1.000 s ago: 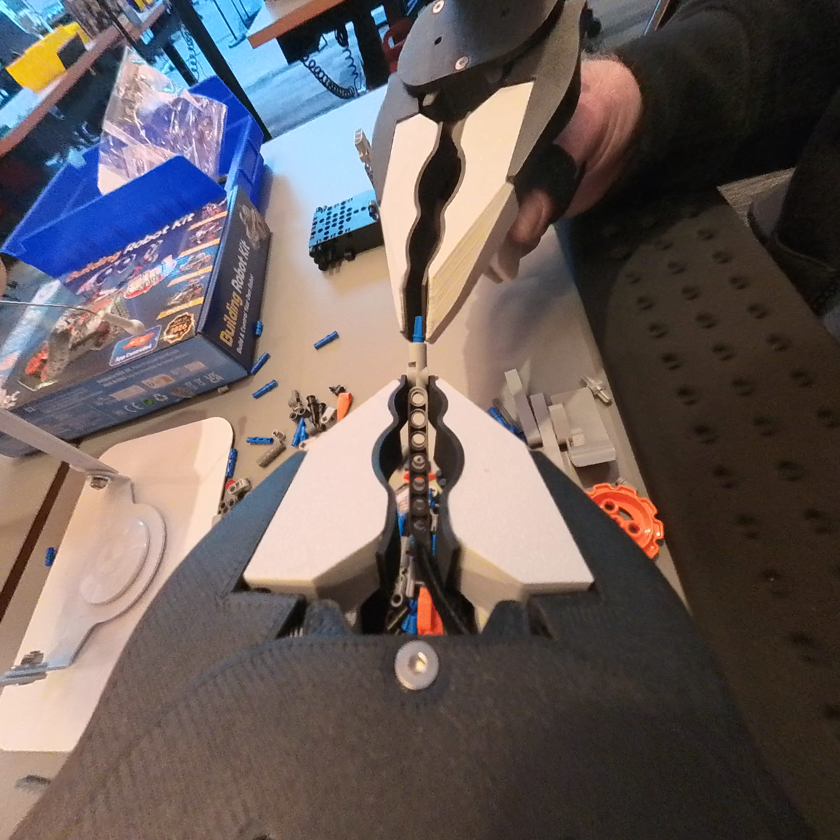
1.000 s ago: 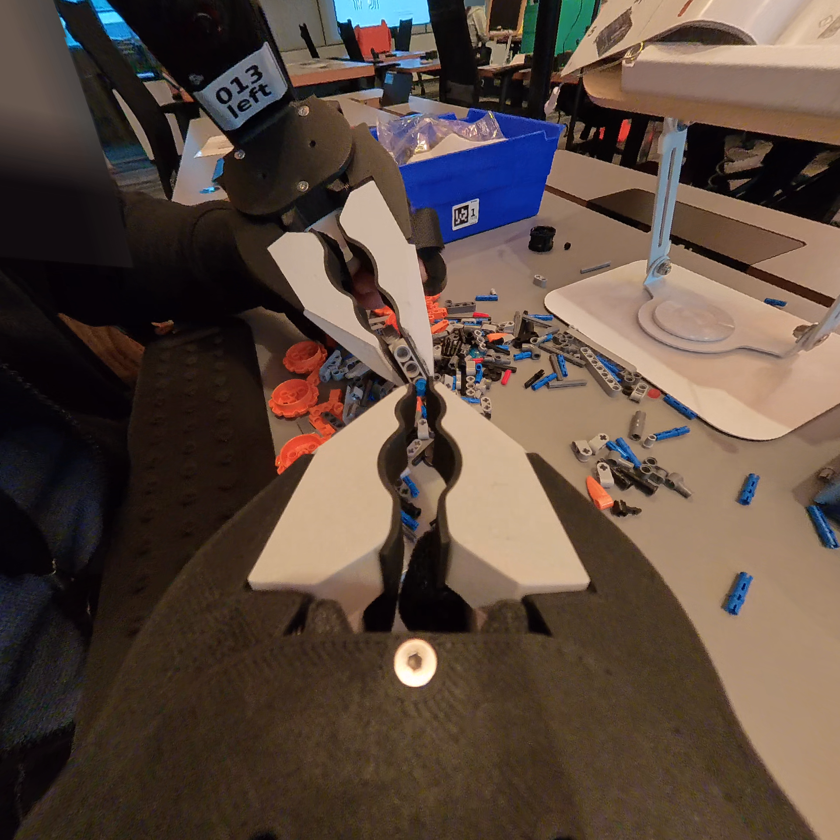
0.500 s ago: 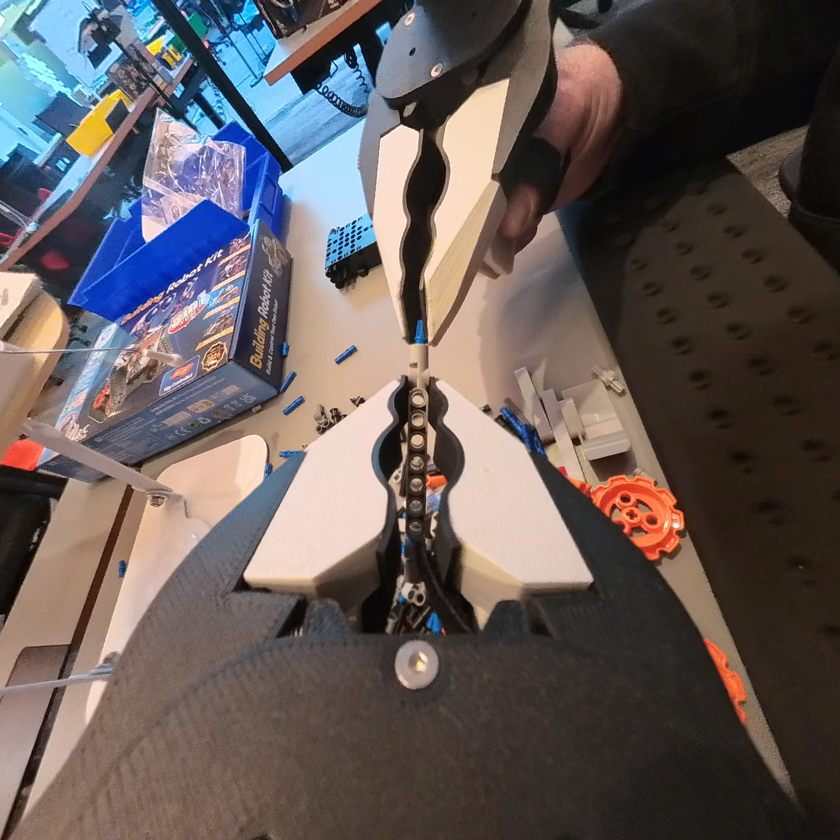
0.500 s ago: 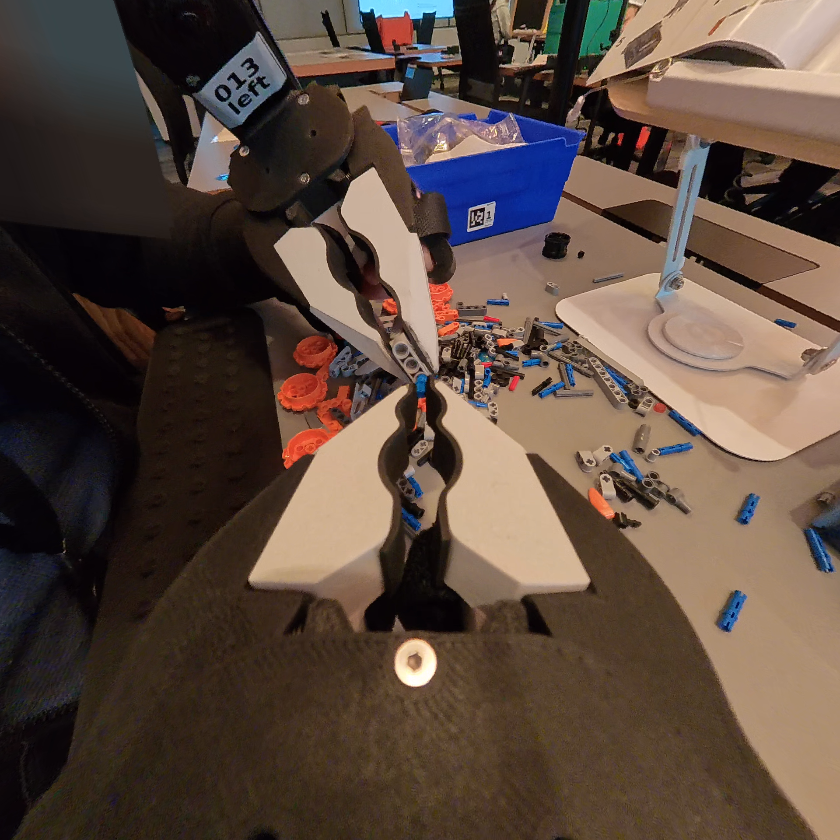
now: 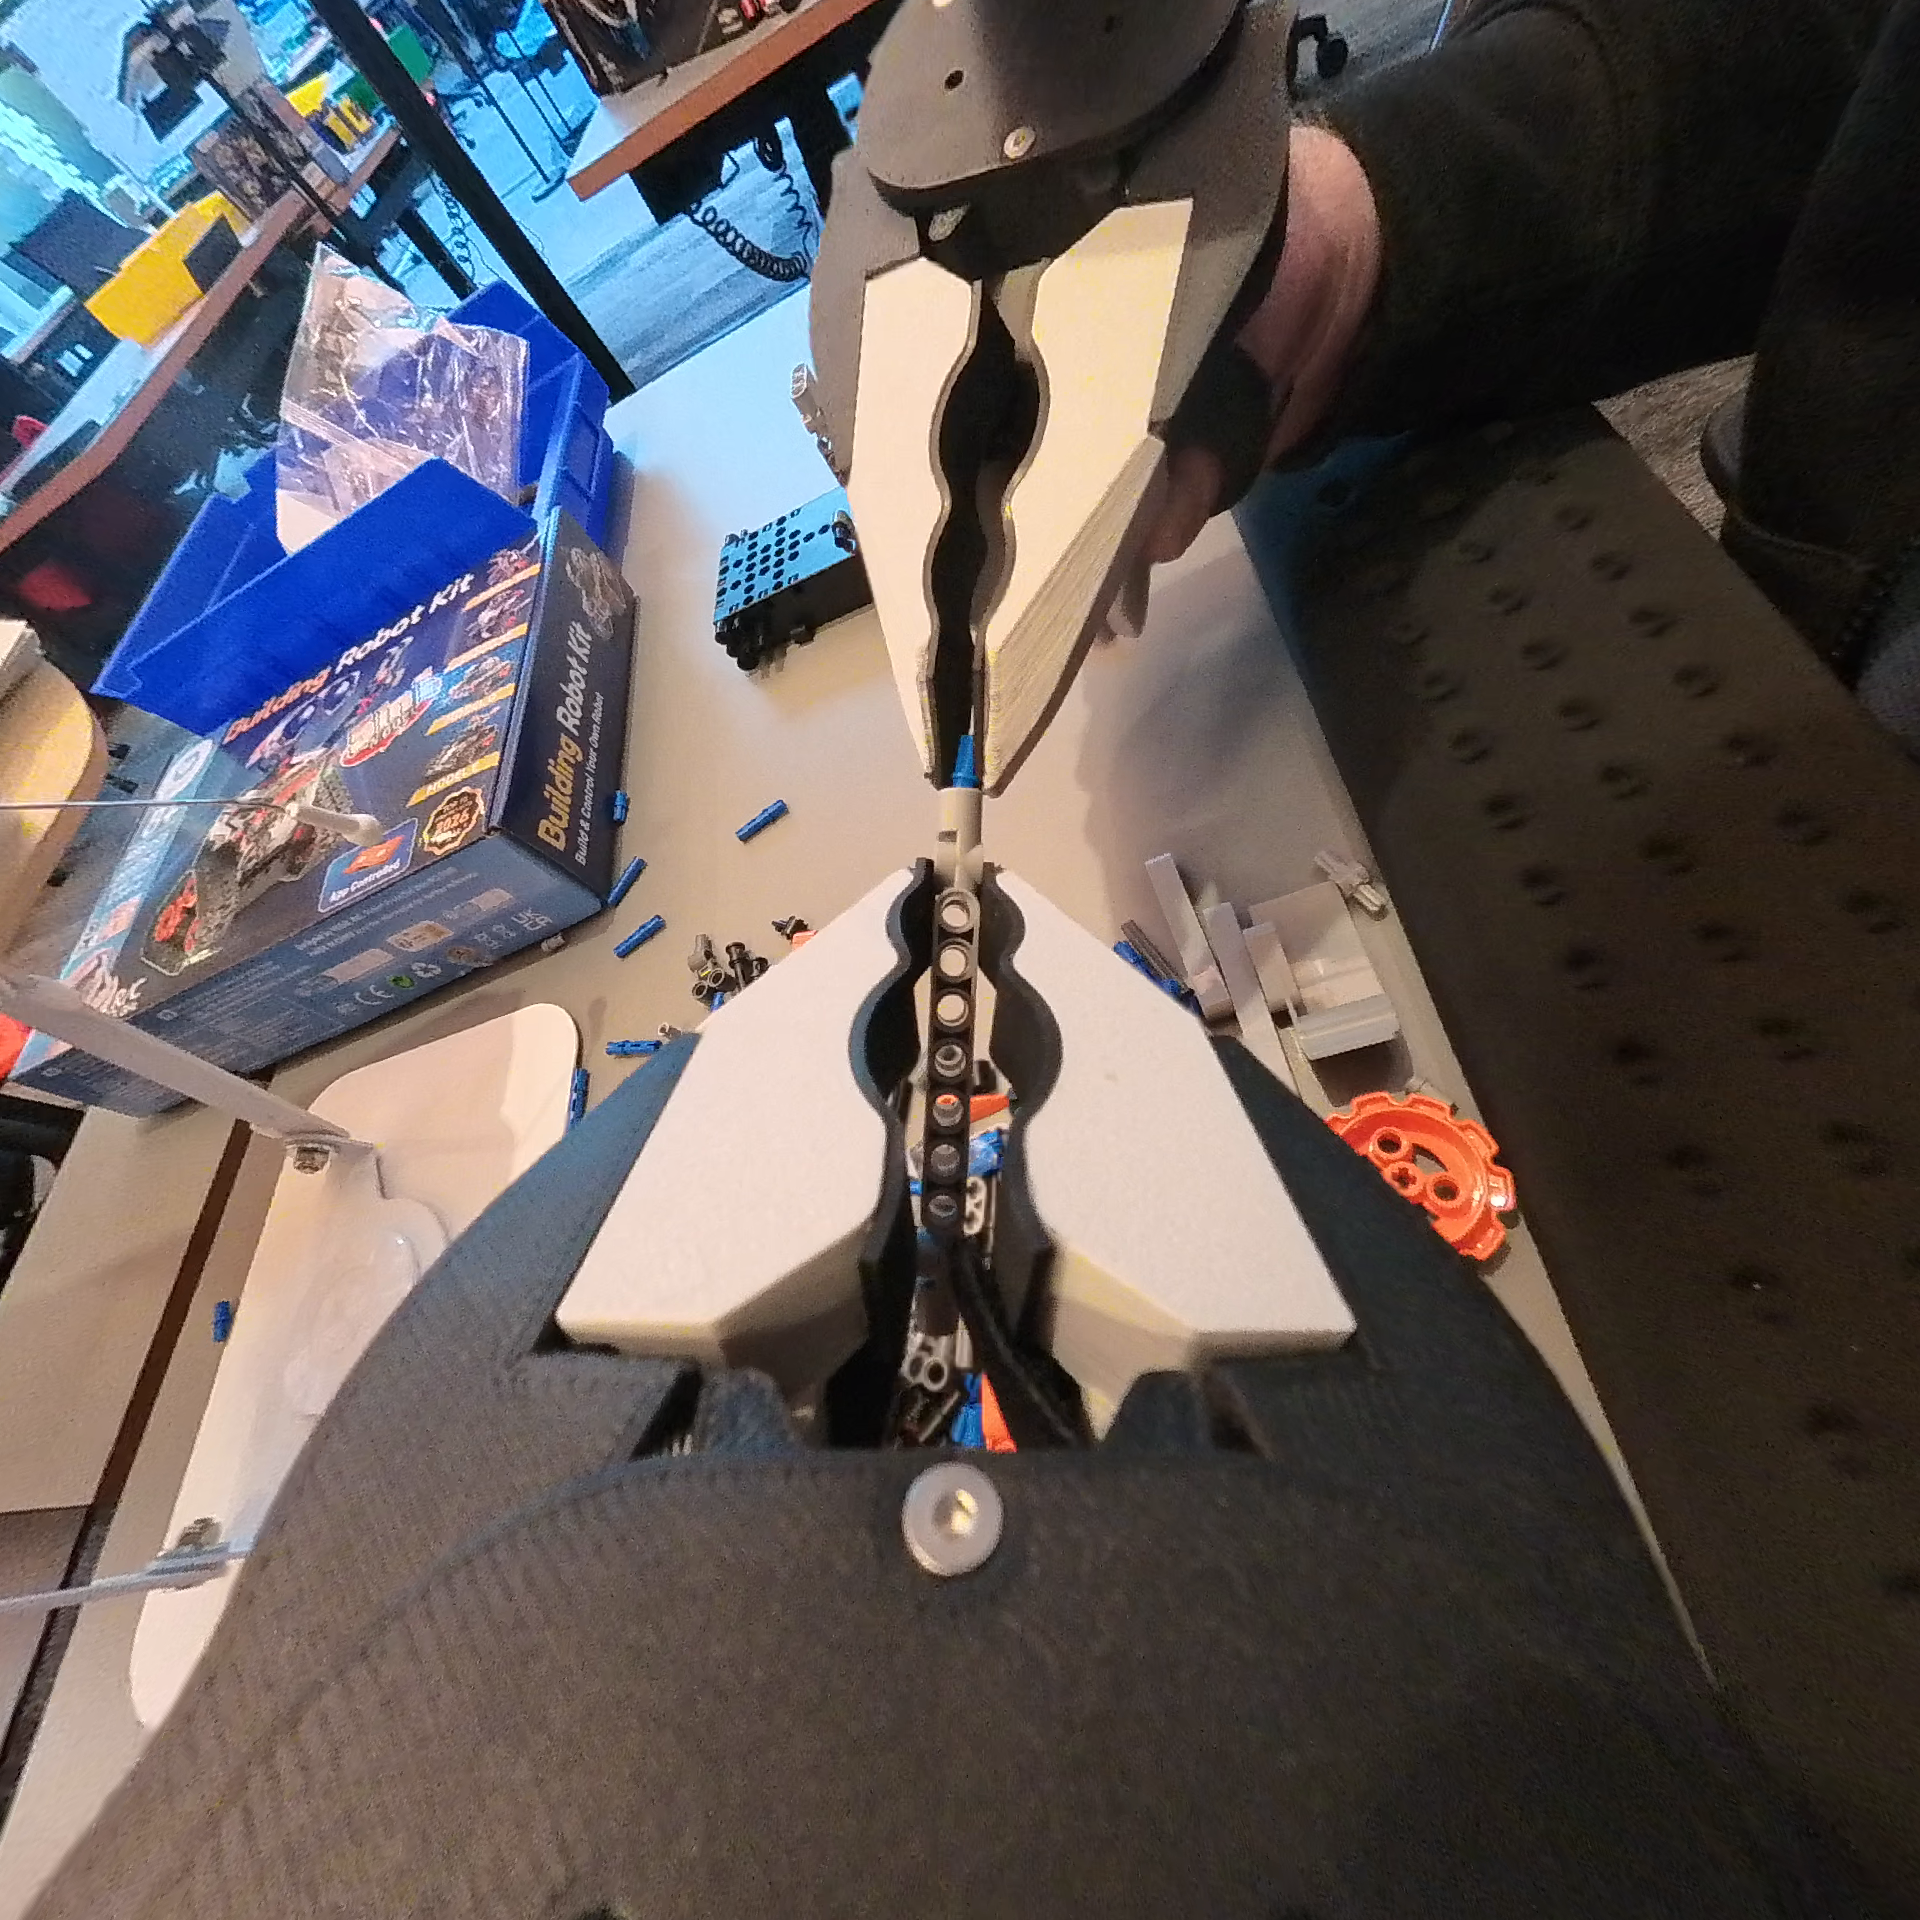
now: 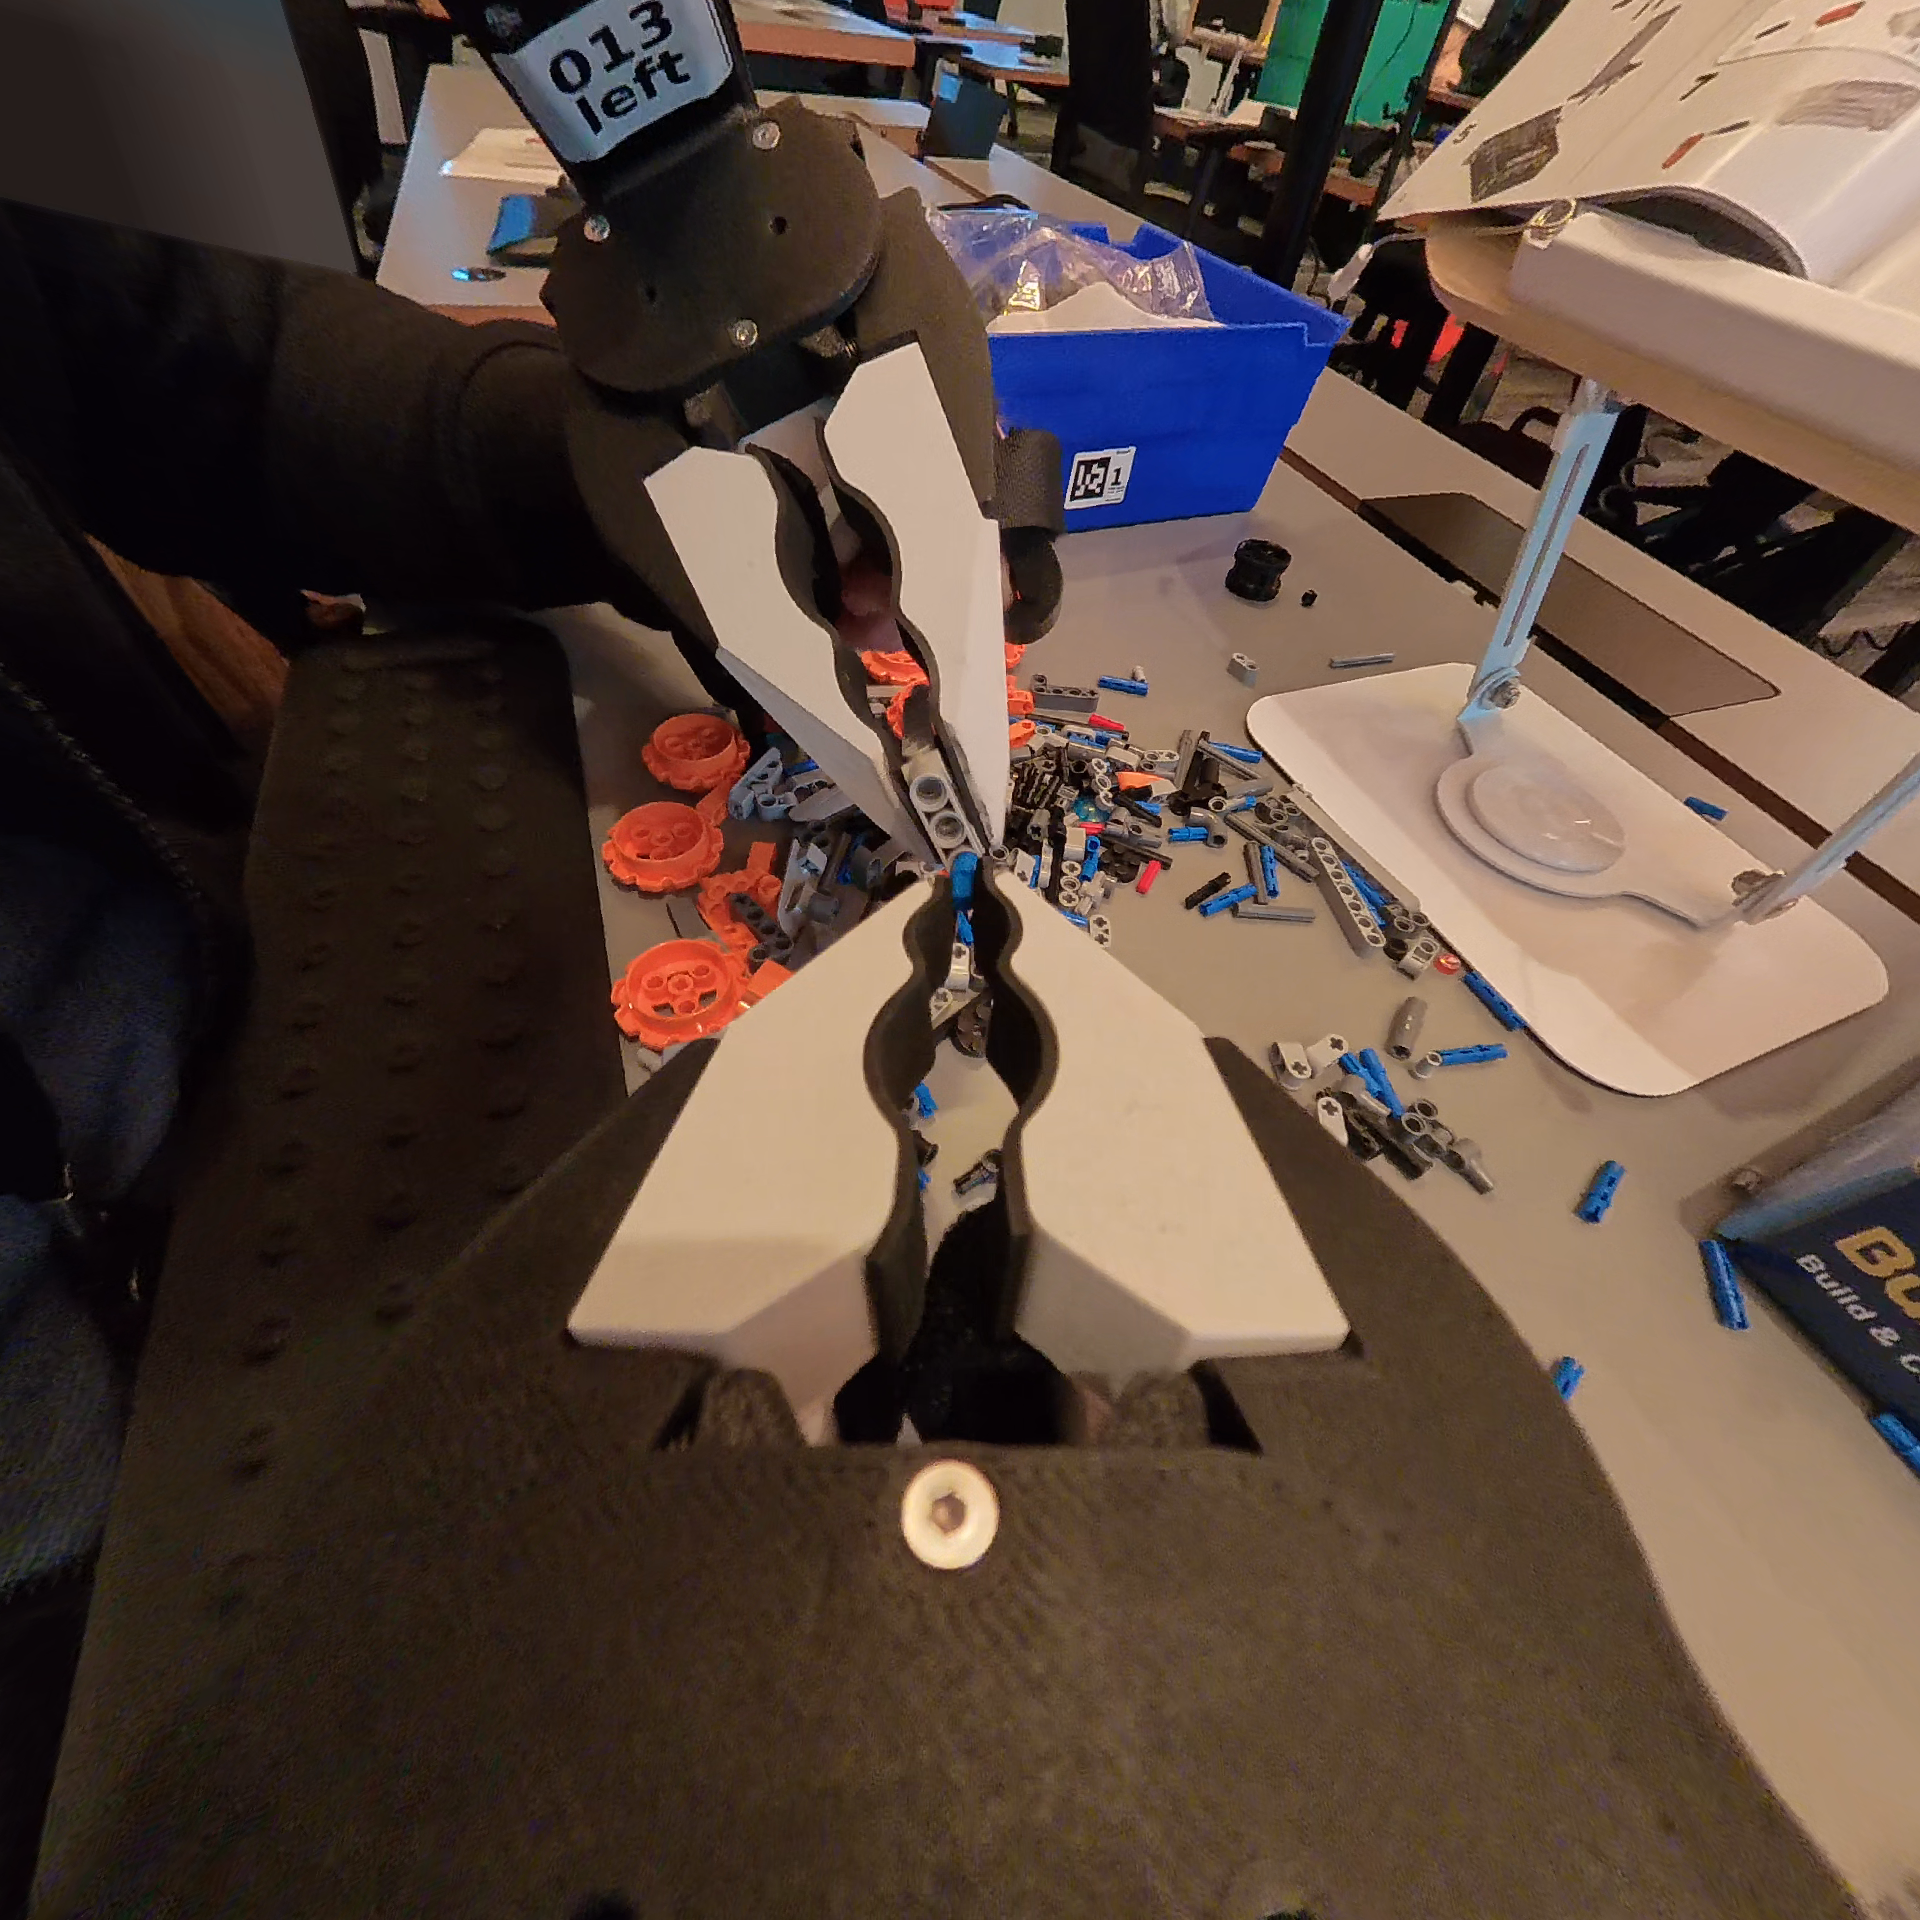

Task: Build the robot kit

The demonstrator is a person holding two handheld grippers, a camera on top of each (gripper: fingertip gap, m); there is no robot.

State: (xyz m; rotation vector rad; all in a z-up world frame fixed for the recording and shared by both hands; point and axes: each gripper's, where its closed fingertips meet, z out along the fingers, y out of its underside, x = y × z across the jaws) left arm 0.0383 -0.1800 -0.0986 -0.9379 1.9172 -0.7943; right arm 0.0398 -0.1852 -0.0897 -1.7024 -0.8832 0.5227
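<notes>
Beam, dark grey with a row of holes, is clamped edge-on in my left gripper, above the table. My right gripper is closed on a blue pin, whose tip meets the beam's light grey end piece.

Two handheld grippers meet tip to tip over the grey table: the left gripper clamps one perforated beam, the right gripper pinches one blue pin. Four orange toothed wheels can be counted beside a heap of small pieces too many to count. Also there: one blue bin, one kit box, one white stand, one black perforated block.
</notes>
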